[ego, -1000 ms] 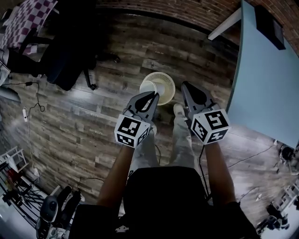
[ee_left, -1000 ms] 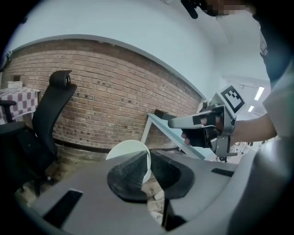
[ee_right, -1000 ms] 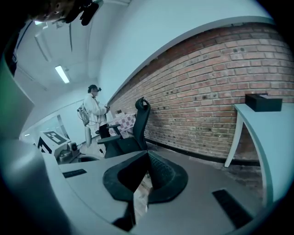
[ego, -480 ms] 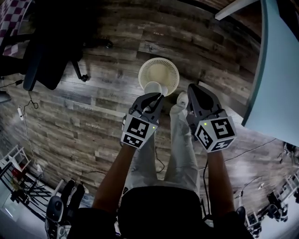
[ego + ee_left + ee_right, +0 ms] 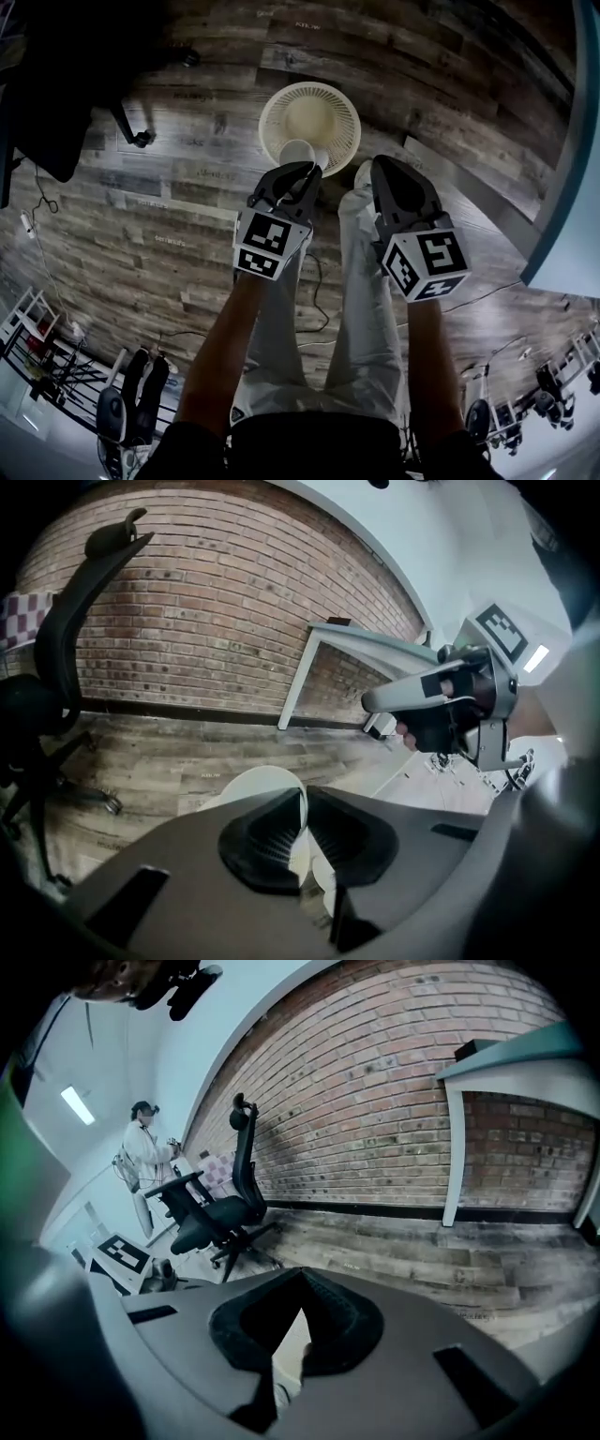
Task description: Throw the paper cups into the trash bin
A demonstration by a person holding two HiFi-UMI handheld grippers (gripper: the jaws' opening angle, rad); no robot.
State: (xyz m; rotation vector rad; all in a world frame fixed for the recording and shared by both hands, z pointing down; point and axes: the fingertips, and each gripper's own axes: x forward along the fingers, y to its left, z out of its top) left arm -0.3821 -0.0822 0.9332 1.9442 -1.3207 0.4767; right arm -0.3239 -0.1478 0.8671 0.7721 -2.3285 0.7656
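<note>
While poised over the trash bin (image 5: 268, 111), clamped paper cup (image 5: 298, 153) in left gripper (image 5: 307, 172); held right gripper (image 5: 379, 167) closed, empty, beside that bin.

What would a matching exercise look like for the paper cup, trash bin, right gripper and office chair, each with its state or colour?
Things:
1. paper cup
2. trash bin
3. right gripper
4. office chair

States:
A. black, on wheels
B. pinched by the left gripper
C. cream, round, slatted
D. shut, nothing between its jaws

Pairs: 1-B, 2-C, 3-D, 4-A
</note>
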